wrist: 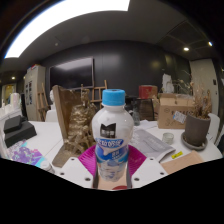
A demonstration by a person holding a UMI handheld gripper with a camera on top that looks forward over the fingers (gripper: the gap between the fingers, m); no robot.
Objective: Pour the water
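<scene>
Dim room under a bright ceiling strip light [70, 12] — strong fisheye bending toward the edges.

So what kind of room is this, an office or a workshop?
Probably a workshop or storeroom: cardboard boxes are stacked at the back, a long ceiling light hangs overhead, and a cluttered white table holds the bottle between the gripper fingers.

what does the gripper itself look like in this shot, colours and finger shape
Only the fingers of the gripper show, rising from below. They are pale, whitish and angular, one on each side, spreading outward. Magenta pads line their inner faces. No cables, markings, hand or sleeve can be seen.
</scene>
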